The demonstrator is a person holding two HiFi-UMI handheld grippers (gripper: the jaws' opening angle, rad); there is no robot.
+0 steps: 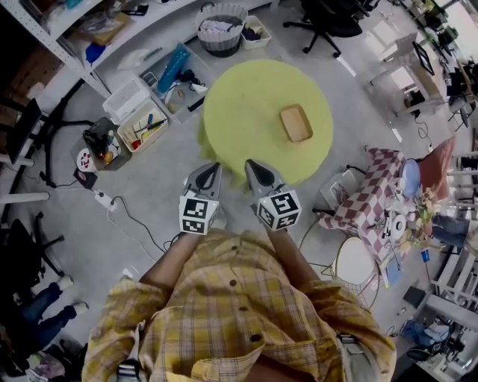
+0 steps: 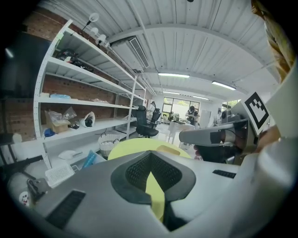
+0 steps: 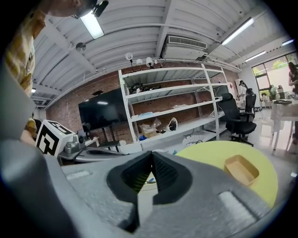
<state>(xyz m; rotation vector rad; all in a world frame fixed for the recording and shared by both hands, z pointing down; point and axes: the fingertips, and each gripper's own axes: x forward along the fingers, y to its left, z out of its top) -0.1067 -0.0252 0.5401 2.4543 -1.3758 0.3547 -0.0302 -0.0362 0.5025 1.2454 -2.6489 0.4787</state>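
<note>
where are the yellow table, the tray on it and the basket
yellow table [image 1: 243, 112], head view, bare top
tray [image 1: 296, 123], head view, its floor
basket [image 1: 222, 47], head view, front wall

no readable text, label, brand, number or sign anywhere.

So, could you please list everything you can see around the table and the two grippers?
round table: 1, yellow-green, mid-floor, just ahead of both grippers
tray: 1, tan, empty, on the table's right part
basket: 1, grey, beyond the table
open boxes: several, pale, holding tools, on the floor left of the table
office chair: 1, black, far side
checked cloth: 1, red and white, right of the table
shelving: white, along the brick wall
left gripper: 1, grey, jaws shut on nothing
right gripper: 1, grey, jaws shut on nothing
shirt: yellow checked, bottom
</note>
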